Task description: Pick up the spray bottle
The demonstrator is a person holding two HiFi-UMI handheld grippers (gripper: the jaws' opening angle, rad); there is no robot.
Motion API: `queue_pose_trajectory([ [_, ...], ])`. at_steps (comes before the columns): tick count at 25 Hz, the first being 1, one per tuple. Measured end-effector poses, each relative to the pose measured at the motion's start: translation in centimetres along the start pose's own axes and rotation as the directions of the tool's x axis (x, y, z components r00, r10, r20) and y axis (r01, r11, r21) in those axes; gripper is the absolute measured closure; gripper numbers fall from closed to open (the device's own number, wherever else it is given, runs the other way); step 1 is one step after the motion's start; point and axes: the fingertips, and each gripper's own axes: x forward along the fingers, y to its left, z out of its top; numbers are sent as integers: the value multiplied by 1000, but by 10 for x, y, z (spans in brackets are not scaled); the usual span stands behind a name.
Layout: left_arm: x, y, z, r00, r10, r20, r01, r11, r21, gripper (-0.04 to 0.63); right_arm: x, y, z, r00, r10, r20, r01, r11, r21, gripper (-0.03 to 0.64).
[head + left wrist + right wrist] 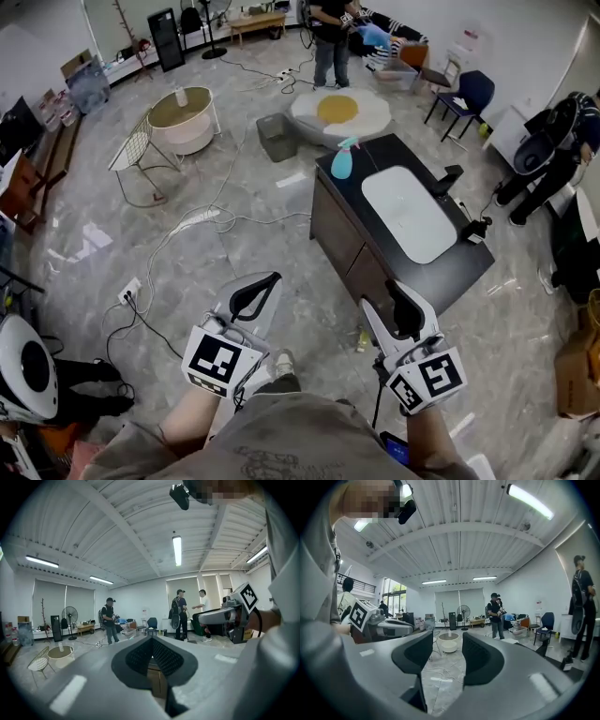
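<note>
The spray bottle (pixel 343 161) is teal-blue with a pinkish top. The bench (pixel 469 272) has a black top and a brown front, and the mat (pixel 408 214) on it is white. The left hand-held gripper (pixel 265 284) and the right hand-held gripper (pixel 398 295) are light grey with black pads. Their cubes (pixel 221 361) have black-and-white square markers. The floor (pixel 216 253) is grey with a marble pattern. The round rug (pixel 370 117) is white with a yellow centre.

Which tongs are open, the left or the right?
The right tongs: their jaws stand apart with a gap between them. The left tongs have jaws touching at the tips, holding nothing.
</note>
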Motion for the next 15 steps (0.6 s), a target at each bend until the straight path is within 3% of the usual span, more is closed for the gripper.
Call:
queue_pose_trajectory([
  [15, 61, 105, -8, 998, -50, 24, 50, 999, 20, 595, 114, -33, 5, 997, -76, -15, 76, 997, -19, 387],
])
